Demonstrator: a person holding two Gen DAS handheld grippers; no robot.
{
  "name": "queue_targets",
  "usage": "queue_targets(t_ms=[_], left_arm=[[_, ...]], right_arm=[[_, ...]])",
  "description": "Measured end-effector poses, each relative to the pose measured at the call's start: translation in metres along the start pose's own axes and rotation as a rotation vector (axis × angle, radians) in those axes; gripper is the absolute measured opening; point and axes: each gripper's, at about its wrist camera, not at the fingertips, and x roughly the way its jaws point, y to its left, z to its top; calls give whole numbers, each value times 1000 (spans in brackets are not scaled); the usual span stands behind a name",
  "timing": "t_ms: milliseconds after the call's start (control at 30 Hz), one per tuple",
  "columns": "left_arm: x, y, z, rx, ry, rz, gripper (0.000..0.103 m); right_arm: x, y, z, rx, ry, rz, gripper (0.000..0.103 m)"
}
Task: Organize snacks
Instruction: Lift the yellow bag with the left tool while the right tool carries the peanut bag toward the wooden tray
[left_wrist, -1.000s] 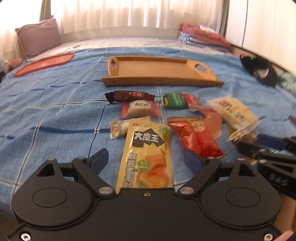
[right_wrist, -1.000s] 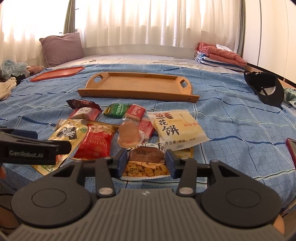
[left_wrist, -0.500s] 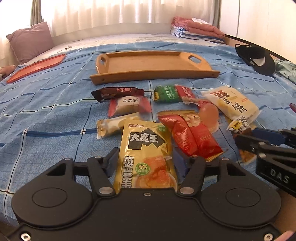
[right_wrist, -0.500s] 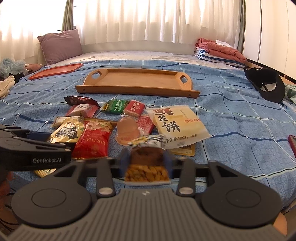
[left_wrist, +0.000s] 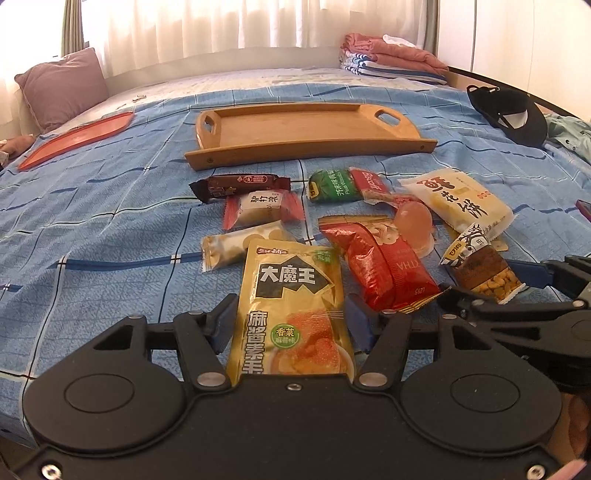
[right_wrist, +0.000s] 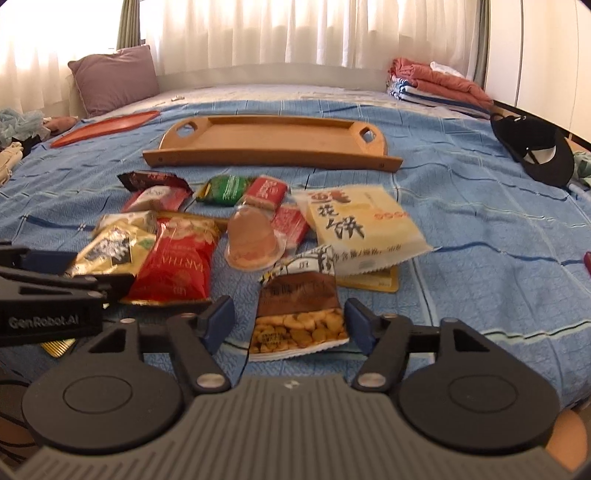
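Several snack packets lie on the blue bedspread in front of a wooden tray (left_wrist: 306, 147) (right_wrist: 269, 157). My left gripper (left_wrist: 290, 325) is shut on a gold sauce pouch (left_wrist: 291, 291), its pads pressing both long edges. My right gripper (right_wrist: 289, 325) is opening. A peanut packet (right_wrist: 299, 317) (left_wrist: 480, 266) lies on the bed between its fingers, with a clear gap on the left side. Close by are a red packet (right_wrist: 177, 266), a jelly cup (right_wrist: 251, 236) and a pale yellow cake pack (right_wrist: 354, 225). A green pack (left_wrist: 332, 184) and a brown bar (left_wrist: 240, 184) sit nearer the tray.
An orange lid (left_wrist: 77, 138) lies at the far left of the bed and a black cap (left_wrist: 509, 114) at the far right. A purple pillow (left_wrist: 62, 88) and folded clothes (left_wrist: 391, 51) sit at the back. The two grippers work side by side at the bed's near edge.
My left gripper closed on the gold pouch and has kept hold. My right gripper pinched the peanut packet, then spread its fingers, leaving the packet on the bed.
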Motion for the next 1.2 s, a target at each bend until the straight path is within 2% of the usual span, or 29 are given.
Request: queue_targets(t_ms=[67,167,633,900,1200], left_arm=[[-1,1,0,-3,-1,2,60],[-4,2,1,-8,-5,5,60],[-20,6,16,-38,-32,-15,60],[-37,2,39,-23,-66,-20,60],[-59,-7,83,13,-110,-34,60]], right_arm=[[1,2,-1,-12,-2,-3,79],[-1,5,0,-17,-8,1,50],[-16,2,9,-1,-16,45,49],[-41,-6,36,5,-82,58,49],[-55,-19,78,13,-127,71,49]])
